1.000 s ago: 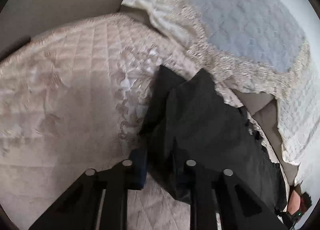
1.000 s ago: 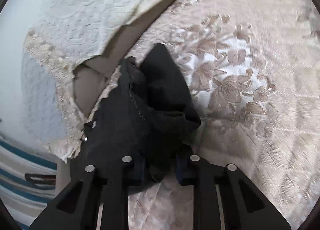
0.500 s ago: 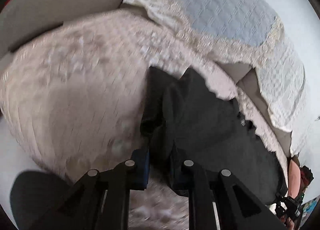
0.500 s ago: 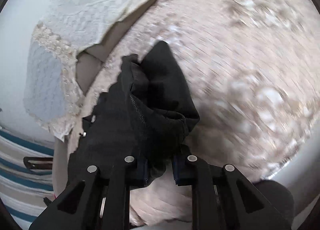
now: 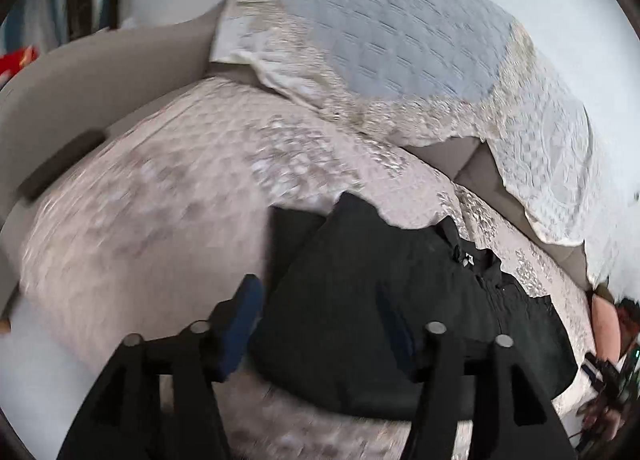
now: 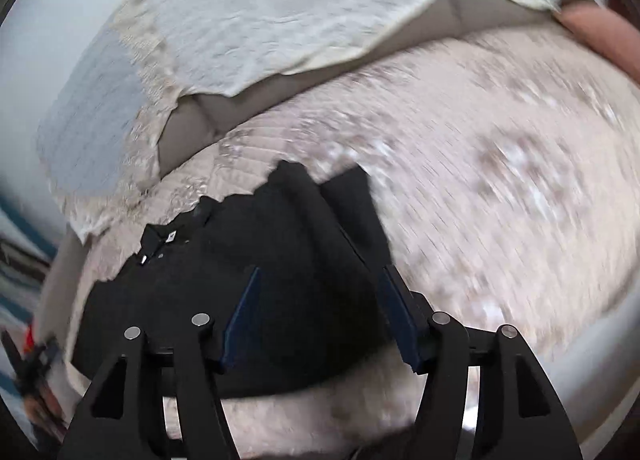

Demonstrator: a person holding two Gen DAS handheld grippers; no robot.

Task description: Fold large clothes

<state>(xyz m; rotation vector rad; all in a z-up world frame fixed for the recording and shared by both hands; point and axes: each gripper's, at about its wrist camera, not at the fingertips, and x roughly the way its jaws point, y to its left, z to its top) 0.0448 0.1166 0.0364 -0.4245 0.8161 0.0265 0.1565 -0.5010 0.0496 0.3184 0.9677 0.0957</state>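
Both pairs of fingers stand wide apart, nothing pinched. The left gripper [image 5: 320,324] straddles the near edge of the black garment [image 5: 392,300], and the right gripper [image 6: 320,320] does the same at the other end of that edge. The garment lies bunched and roughly folded on the pale floral quilt [image 6: 500,199], a white lace throw [image 5: 392,51] draped beyond it. The blur makes it hard to say whether the layers sit square. Risk from here: the loose corner flap at the garment's far side could slide open, since the quilt is soft and uneven.
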